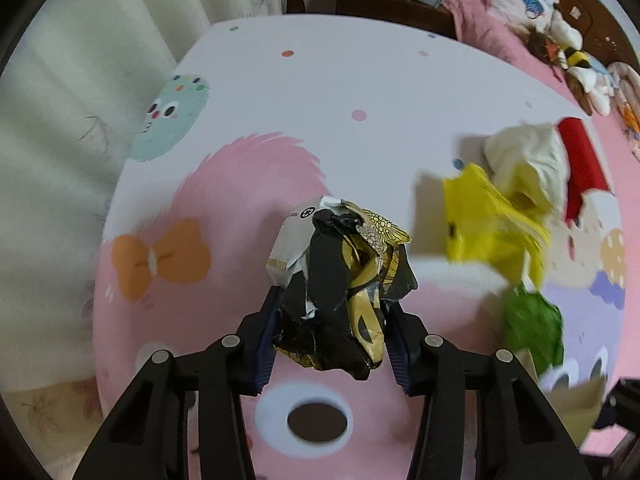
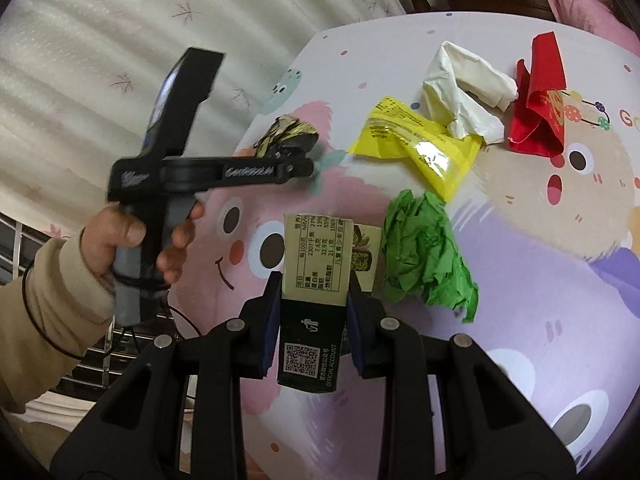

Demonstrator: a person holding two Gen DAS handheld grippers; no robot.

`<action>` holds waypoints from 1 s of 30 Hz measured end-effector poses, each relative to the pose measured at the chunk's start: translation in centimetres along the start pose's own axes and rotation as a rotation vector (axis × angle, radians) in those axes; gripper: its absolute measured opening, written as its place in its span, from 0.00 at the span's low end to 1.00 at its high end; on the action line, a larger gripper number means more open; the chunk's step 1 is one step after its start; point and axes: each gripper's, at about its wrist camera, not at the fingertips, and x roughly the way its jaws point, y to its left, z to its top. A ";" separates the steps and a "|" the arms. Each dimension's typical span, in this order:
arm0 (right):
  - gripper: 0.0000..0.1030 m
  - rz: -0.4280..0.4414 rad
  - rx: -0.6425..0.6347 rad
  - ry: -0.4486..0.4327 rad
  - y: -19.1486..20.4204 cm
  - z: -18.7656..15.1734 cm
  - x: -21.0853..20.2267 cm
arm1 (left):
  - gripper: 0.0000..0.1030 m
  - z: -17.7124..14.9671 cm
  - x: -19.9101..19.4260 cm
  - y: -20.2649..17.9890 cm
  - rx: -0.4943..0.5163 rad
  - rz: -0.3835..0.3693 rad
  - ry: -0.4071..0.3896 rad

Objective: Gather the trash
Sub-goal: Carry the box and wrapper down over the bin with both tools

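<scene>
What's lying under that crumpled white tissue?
The white tissue rests partly on the yellow plastic packet, overlapping its upper edge. Beneath both is the cartoon-print sheet; anything under the tissue's middle is hidden.

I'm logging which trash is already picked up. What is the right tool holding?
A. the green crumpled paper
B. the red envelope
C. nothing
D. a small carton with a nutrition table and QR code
D: the right tool is clamped on the small carton, while the green crumpled paper lies beside it.

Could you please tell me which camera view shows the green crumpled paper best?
The right wrist view: the green crumpled paper lies sharp and whole on the bedsheet. The left wrist view shows only a blurred green patch at its right edge.
</scene>
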 end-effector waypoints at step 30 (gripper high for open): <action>0.25 -0.267 0.175 -0.159 21.7 -26.7 1.1 | 0.46 -38.3 -17.0 10.7 0.254 -0.209 -0.203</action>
